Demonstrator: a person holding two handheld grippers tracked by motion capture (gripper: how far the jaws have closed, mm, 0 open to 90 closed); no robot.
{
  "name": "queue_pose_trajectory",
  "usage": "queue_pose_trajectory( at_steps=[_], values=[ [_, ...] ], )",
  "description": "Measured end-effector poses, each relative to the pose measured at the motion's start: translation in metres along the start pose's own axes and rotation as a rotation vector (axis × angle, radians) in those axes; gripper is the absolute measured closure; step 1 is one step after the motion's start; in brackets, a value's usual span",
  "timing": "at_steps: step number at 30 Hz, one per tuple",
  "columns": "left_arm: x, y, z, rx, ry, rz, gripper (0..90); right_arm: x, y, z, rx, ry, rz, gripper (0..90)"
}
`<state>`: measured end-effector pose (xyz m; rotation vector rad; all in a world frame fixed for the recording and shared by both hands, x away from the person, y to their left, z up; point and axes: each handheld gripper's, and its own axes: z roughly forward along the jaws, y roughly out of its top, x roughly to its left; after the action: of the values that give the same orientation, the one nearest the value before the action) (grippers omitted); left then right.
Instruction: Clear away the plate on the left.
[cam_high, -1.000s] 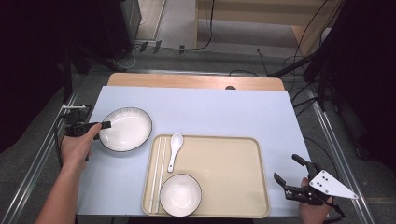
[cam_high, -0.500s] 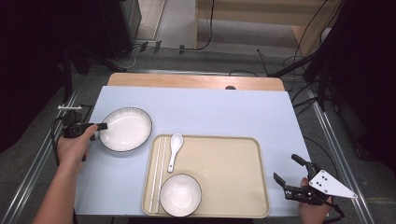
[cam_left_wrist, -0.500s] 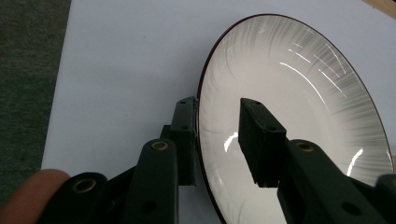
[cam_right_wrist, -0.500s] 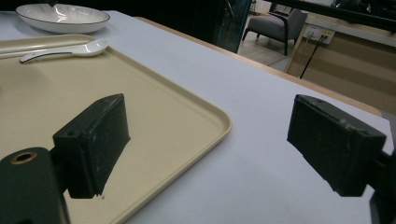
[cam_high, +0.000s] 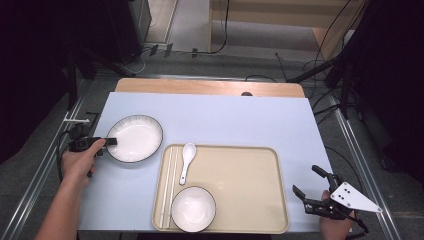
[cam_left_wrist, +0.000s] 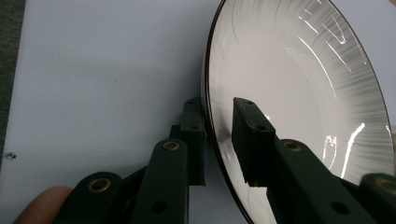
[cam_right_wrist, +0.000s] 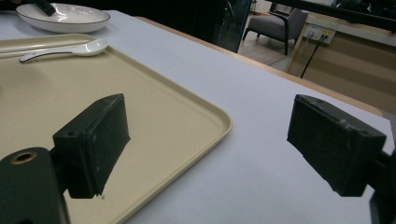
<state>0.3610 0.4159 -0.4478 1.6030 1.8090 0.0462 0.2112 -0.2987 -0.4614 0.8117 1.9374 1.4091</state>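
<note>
A white plate with a dark rim lies on the pale table at the left. My left gripper reaches its left edge. In the left gripper view the plate has its rim between the jaws of my left gripper, one jaw outside and one inside. The jaws have just been closing, and a thin gap still shows at the inner pad. My right gripper stands open beside the right end of the beige tray, with nothing between its jaws.
On the tray lie a white spoon, a pair of chopsticks along its left side and a small white bowl at the front. The spoon and the tray's corner lie ahead of the right gripper.
The left gripper's jaws have narrowed around the plate's left rim and the hand has shifted slightly. The right gripper has stayed still.
</note>
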Motion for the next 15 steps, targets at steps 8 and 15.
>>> queue_pose_trajectory(
  at_steps=[8,15],
  values=[
    [0.0077,-0.0022,0.0018,0.016,-0.084,-0.023,76.6,-0.0004,-0.0003,0.0011,-0.001,0.0,-0.002,13.0],
    [0.0049,-0.0024,0.0034,0.042,-0.141,-0.06,82.1,0.0002,0.0001,0.0013,0.001,0.004,-0.003,13.0]
  ],
)
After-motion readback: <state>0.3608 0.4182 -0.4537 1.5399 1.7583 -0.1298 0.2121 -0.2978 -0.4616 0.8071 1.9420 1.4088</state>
